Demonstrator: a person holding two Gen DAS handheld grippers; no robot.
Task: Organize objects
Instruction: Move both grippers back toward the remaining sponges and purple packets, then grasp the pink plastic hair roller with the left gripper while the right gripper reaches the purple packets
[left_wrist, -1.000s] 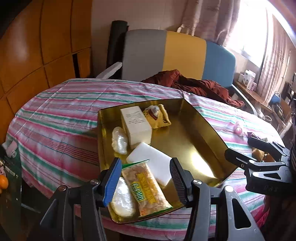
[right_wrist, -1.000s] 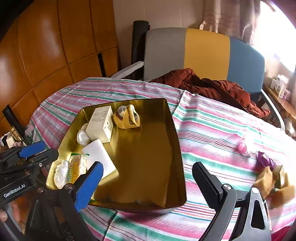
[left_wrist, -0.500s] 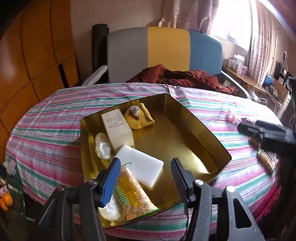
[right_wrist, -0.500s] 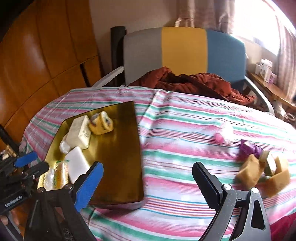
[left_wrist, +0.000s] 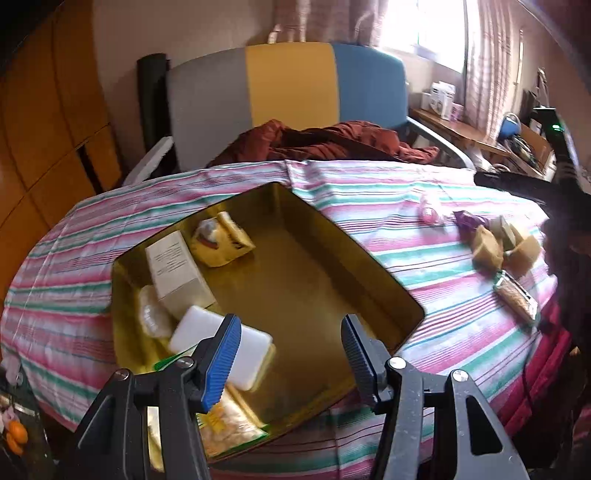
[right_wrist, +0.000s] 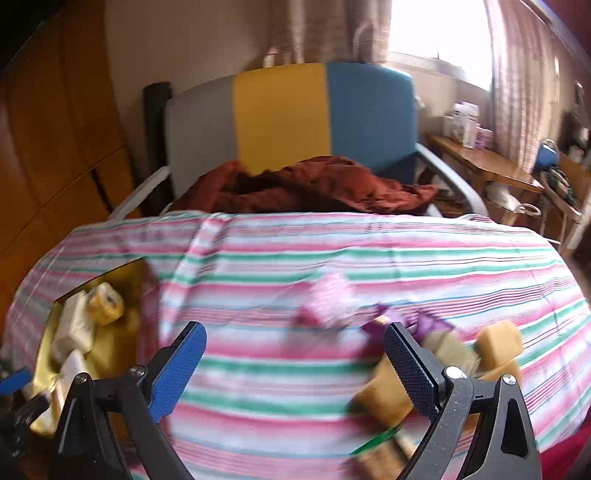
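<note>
The gold tray of packets sits on the striped bench under the wide-open, empty left hand-held gripper, while tan blocks lie just beyond the equally spread, empty right hand-held gripper.

A lived-in home room: striped tablecloth, tricolour armchair with rumpled garment, curtained window.

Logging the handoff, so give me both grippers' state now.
Left gripper: open, holding nothing, over the tray.
Right gripper: open, holding nothing, over the tablecloth.
</note>
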